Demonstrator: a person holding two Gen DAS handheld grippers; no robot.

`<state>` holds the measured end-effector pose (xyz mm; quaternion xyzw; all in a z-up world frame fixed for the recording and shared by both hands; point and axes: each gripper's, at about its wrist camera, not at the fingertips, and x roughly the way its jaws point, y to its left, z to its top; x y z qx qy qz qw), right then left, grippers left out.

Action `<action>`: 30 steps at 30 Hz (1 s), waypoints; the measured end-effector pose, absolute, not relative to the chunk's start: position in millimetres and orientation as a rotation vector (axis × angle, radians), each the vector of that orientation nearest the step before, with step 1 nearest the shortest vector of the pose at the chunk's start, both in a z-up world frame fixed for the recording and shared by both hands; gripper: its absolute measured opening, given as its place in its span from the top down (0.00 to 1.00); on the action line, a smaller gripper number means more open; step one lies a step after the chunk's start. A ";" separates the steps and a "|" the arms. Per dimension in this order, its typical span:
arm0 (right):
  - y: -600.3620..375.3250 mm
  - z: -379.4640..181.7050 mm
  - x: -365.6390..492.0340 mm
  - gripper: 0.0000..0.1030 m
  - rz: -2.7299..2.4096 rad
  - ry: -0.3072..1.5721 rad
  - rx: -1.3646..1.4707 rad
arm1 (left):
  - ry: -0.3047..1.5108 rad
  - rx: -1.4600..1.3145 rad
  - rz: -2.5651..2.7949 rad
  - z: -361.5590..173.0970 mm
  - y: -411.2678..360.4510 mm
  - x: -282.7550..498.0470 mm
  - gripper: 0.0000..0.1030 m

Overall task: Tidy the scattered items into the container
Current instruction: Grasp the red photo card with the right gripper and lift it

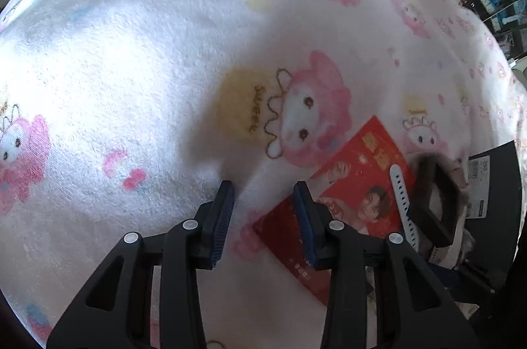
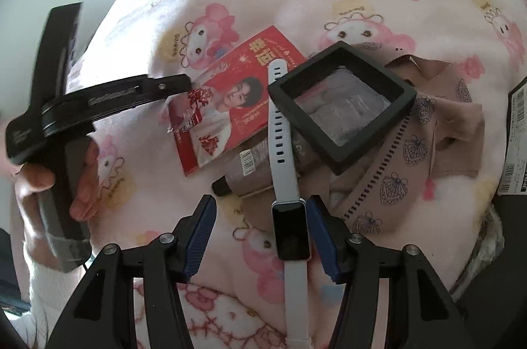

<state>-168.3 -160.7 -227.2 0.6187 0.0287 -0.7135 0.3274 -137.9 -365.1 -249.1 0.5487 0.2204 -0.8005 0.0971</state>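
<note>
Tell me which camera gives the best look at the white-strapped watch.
The right wrist view: the watch lies nearly whole there, its dark screen between the open fingers of the right claw, strap running up across the red booklet. The left wrist view catches only a stretch of perforated strap at the right.

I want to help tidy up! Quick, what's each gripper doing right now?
Left gripper: open, holding nothing, above the blanket.
Right gripper: open, fingers on either side of the white smartwatch, not squeezing it.
</note>
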 end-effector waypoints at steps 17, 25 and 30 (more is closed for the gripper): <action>-151.9 -230.7 -174.6 0.48 -1.904 -0.064 1.620 | 0.780 1.733 -2.433 -259.5 -320.6 -117.3 0.69; -146.4 -220.6 -169.2 0.55 -1.928 -0.046 1.601 | 0.809 1.811 -2.527 -237.0 -285.0 -91.8 0.69; -132.9 -203.2 -151.9 0.55 -1.942 0.030 1.582 | 0.876 1.873 -2.545 -229.8 -276.5 -84.4 0.68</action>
